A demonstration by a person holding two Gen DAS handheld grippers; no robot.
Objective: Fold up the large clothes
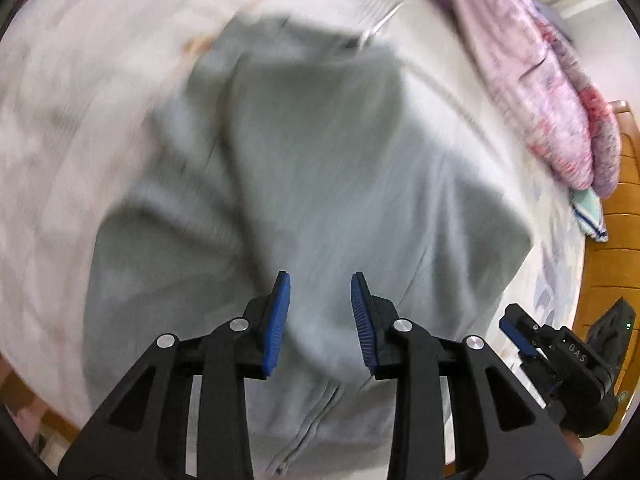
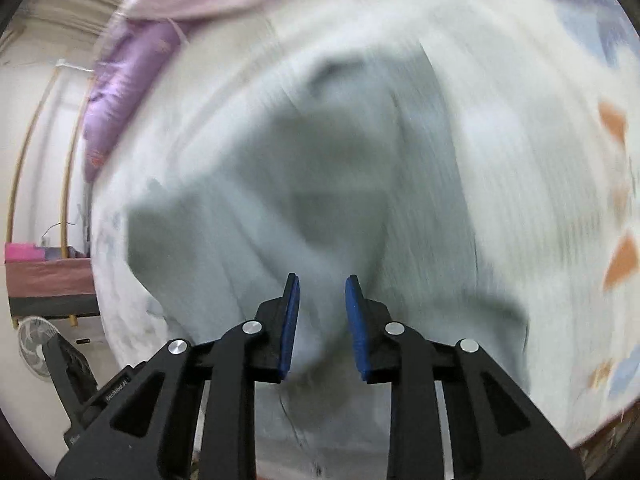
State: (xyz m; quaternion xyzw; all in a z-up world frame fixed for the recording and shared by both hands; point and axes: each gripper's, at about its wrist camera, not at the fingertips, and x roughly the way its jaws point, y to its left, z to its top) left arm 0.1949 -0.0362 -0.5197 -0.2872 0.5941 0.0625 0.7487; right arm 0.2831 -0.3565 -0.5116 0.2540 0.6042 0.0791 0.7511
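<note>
Grey-green garment (image 1: pixel 320 168) lies partly folded on the pale bedsheet (image 1: pixel 72 128), both views blurred; pink quilt (image 1: pixel 532 92) bunched at the bed's far edge, wooden bed frame (image 1: pixel 612 272) beyond it, fan (image 2: pixel 34 348) on the floor; left gripper (image 1: pixel 320 320) and right gripper (image 2: pixel 322 320) hover over the cloth, jaws parted, nothing pinched.

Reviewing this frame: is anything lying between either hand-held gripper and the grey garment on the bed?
Nothing visible. The left hand-held gripper and right hand-held gripper both stand open directly over the grey garment. The pink quilt lies off to the side.
</note>
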